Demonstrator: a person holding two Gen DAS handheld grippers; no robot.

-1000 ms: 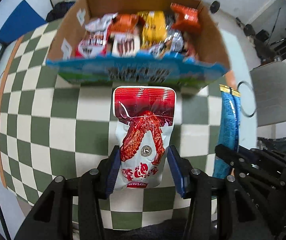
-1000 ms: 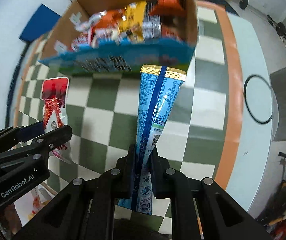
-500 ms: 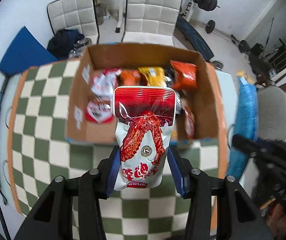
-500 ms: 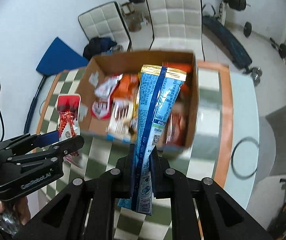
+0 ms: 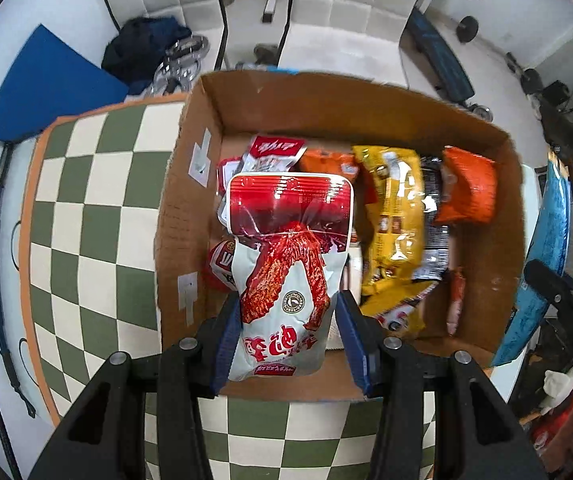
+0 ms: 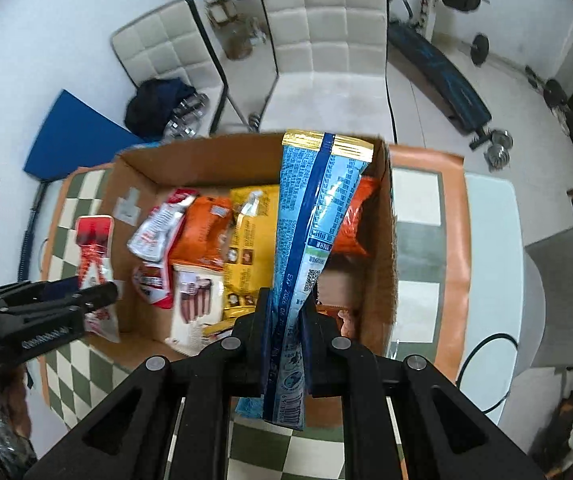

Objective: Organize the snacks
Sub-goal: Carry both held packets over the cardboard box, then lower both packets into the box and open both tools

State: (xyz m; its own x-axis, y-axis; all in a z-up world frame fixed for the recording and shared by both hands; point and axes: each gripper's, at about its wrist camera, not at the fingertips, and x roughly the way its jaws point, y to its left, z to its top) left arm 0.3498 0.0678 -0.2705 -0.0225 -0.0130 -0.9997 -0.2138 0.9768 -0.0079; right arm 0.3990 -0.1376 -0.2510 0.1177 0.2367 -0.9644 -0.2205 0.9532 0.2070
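Two grippers hang above one open cardboard box (image 5: pixel 190 208) on the checkered tablecloth (image 5: pixel 86 216). The left gripper (image 5: pixel 288 332) is clamped on one red-and-white chicken-wing pouch (image 5: pixel 286 264); the right gripper (image 6: pixel 286 320) pinches one long blue snack bag (image 6: pixel 314 216) edge-on. Inside the box lie one yellow bag (image 5: pixel 394 216), two orange packs (image 6: pixel 202 236) and several red-and-white packets too overlapped to count. Two white chairs (image 6: pixel 326 40) stand behind.

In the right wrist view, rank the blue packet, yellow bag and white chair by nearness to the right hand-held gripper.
1. Blue packet, clamped in the right hand-held gripper.
2. Yellow bag, in the box, just left.
3. White chair, beyond the box.
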